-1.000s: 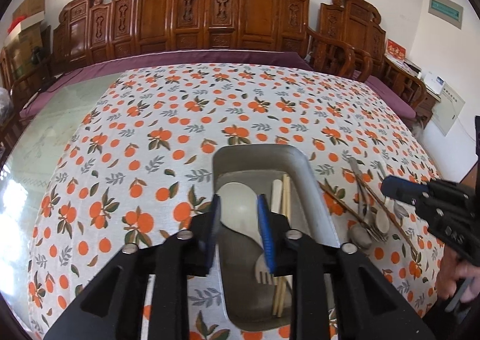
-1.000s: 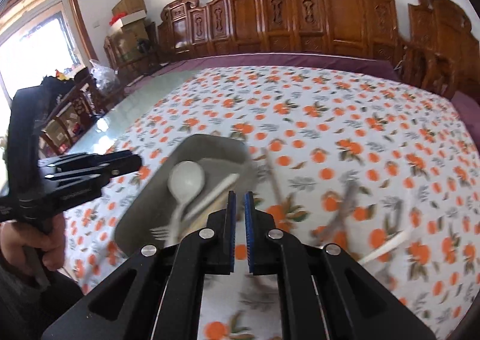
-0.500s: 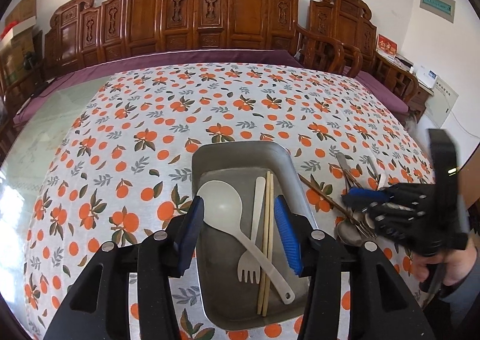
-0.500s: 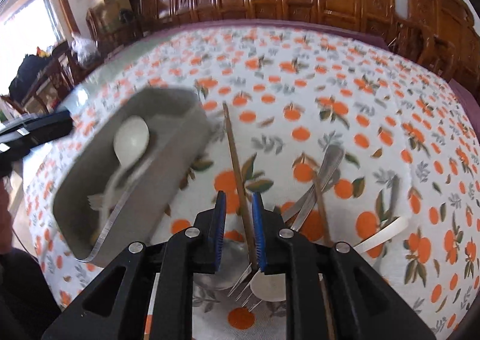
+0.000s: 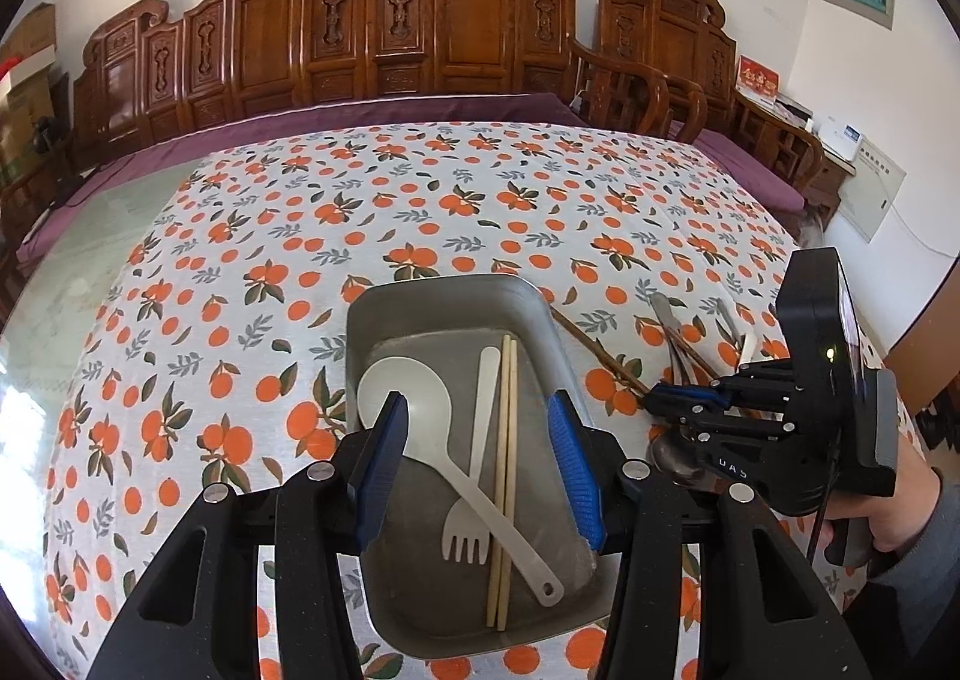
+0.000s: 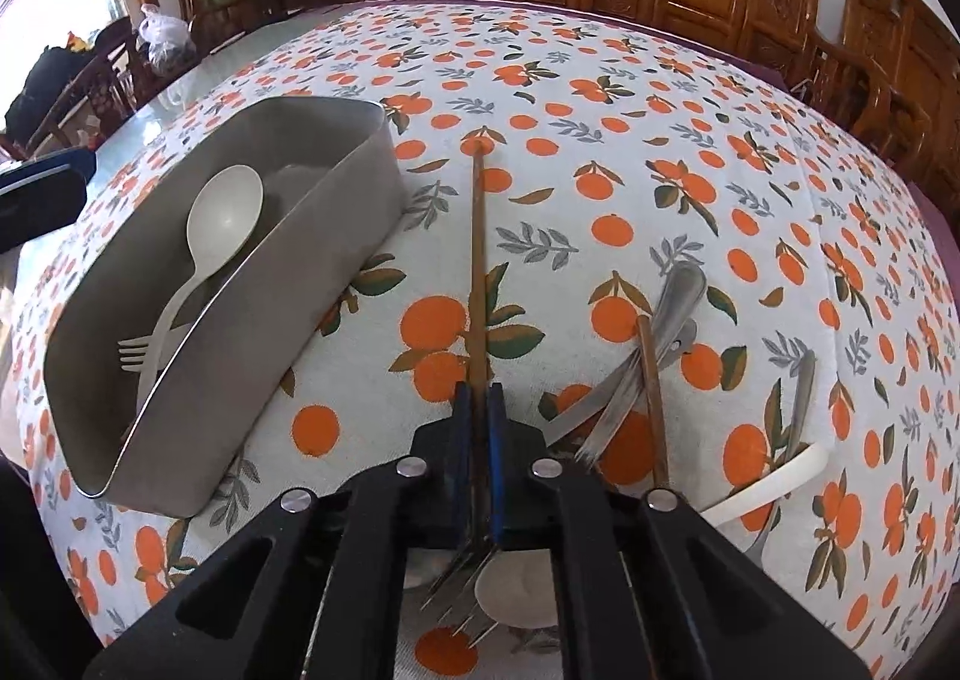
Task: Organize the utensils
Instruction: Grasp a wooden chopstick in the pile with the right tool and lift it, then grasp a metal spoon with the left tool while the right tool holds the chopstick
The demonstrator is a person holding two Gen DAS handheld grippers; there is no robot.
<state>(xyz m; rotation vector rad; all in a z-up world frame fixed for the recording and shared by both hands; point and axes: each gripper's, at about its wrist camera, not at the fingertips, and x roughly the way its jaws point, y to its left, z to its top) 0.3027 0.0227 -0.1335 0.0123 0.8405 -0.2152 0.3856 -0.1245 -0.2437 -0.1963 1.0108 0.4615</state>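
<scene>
The right gripper (image 6: 477,398) is pinched on a brown chopstick (image 6: 478,260) near one end, its jaws having just closed; lifted so, the long free end could sag or swing and catch the metal tray's (image 6: 336,236) wall to its left. The left gripper (image 5: 480,470) hangs spread over that tray, holding nothing. Inside: one spoon (image 5: 414,410), one plastic fork (image 5: 474,476), two pale chopsticks (image 5: 507,440). A second brown chopstick (image 6: 651,392) lies right of the right gripper among several metal utensils, too tangled to count, on the worktop (image 6: 600,110).
</scene>
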